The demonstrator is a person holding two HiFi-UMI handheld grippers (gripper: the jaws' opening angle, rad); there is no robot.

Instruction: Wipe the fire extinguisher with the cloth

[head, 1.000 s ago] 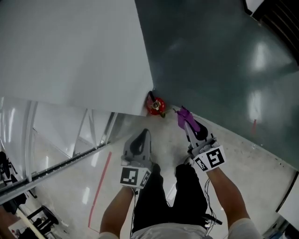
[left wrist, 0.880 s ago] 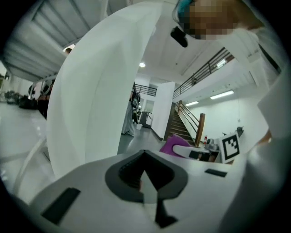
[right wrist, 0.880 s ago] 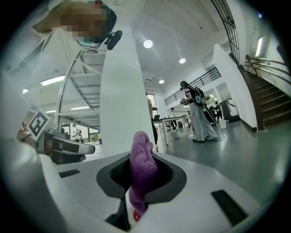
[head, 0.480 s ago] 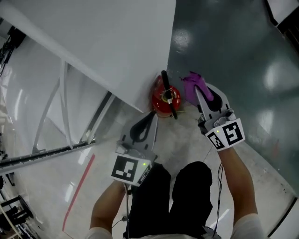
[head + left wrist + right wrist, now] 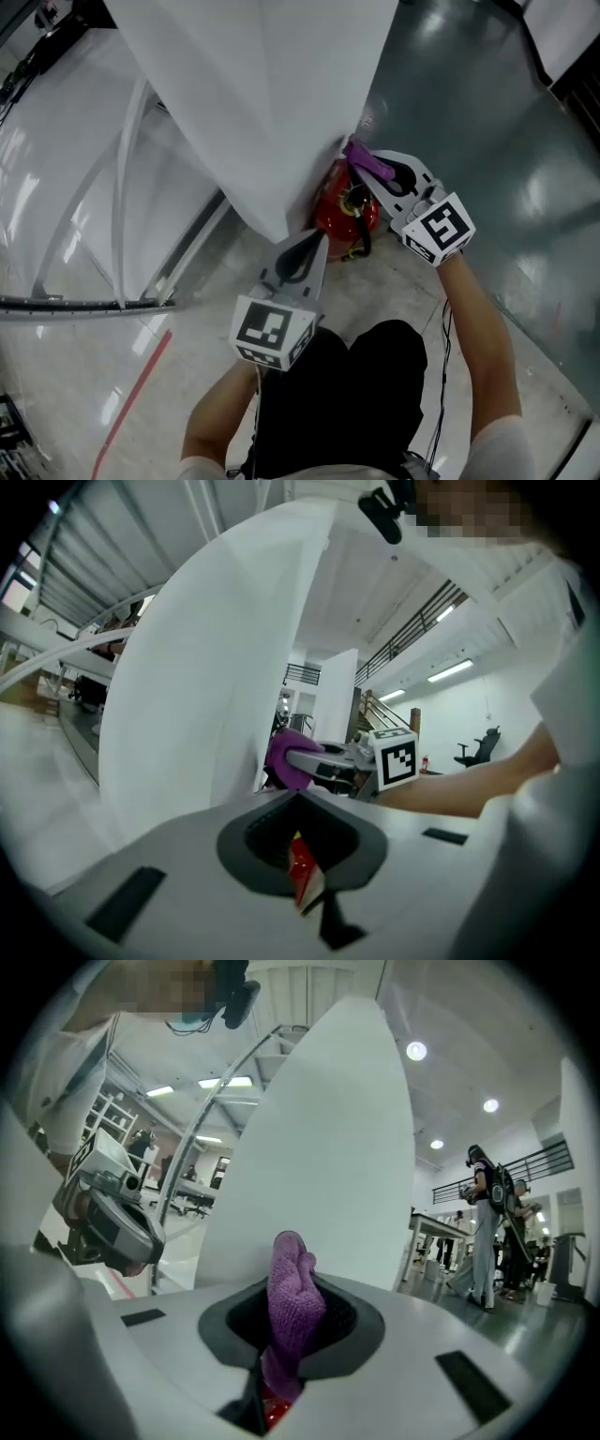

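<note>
A red fire extinguisher (image 5: 339,214) stands on the floor against the corner of a white pillar. My right gripper (image 5: 362,159) is shut on a purple cloth (image 5: 368,162), which sits just over the extinguisher's black valve head. In the right gripper view the cloth (image 5: 292,1305) sticks up between the jaws, with a bit of red (image 5: 276,1413) below it. My left gripper (image 5: 313,240) is shut and holds nothing; its tip lies close to the extinguisher's near left side. In the left gripper view red (image 5: 302,872) shows through the jaw slit, and the cloth (image 5: 284,757) is ahead.
The white pillar (image 5: 272,103) rises right behind the extinguisher. A metal rail frame (image 5: 122,187) runs at the left, and a red floor line (image 5: 131,394) lies near it. Dark green floor (image 5: 487,141) spreads to the right. People (image 5: 487,1232) stand far off.
Both grippers have come down to the extinguisher, which now looks much larger. The right gripper has carried the cloth from beside it to over its top.
</note>
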